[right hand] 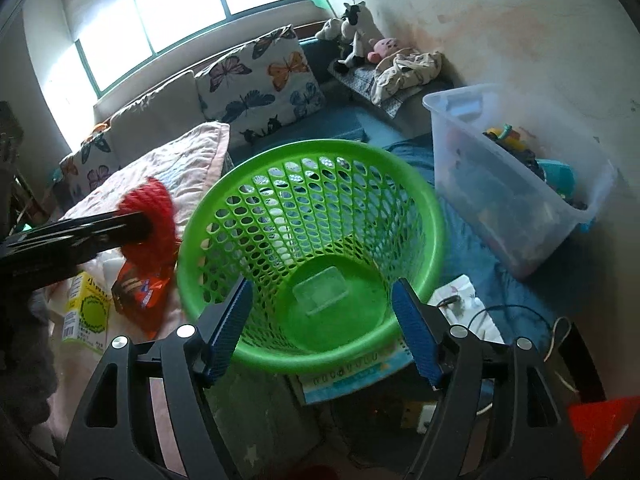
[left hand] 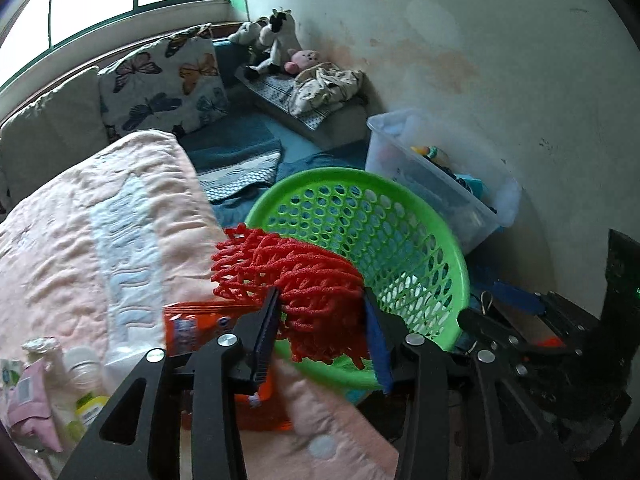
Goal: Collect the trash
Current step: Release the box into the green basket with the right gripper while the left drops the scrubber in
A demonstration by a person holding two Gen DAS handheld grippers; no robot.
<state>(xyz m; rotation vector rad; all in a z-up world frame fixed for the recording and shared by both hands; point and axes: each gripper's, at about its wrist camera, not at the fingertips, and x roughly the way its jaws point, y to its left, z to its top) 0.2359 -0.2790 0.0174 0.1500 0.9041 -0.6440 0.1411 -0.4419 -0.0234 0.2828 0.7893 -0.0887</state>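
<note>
The left claw (left hand: 320, 320) grasps a bundle of red foam netting (left hand: 296, 276); both blue pads press against the sides of the bundle. In the left wrist view the netting sits at centre frame, over the near rim of the green basket (left hand: 360, 224), where the rim meets the edge of the pink quilt (left hand: 100, 220). In the right wrist view the same netting (right hand: 150, 216) appears at left of centre, just left of the basket rim and outside it.

The right claw (right hand: 320, 320) is released, with its pads spread wide and nothing pressed between them. The basket (right hand: 312, 216) fills the space ahead of the pads in that view. It is tilted so that its mouth faces the camera. A clear plastic lid or tray (right hand: 320, 290) lies on the basket floor.

Remaining items lie on the quilt. An orange snack packet (left hand: 192, 328) is at lower centre-left of the left wrist view, just below the netting. A small bottle (left hand: 84, 368) and a pink packet (left hand: 28, 396) are at lower left. A yellow-green carton (right hand: 86, 312) lies at lower left of the right wrist view.

A clear storage bin (right hand: 516, 184) holding toys stands to the right of the basket, near the wall.
</note>
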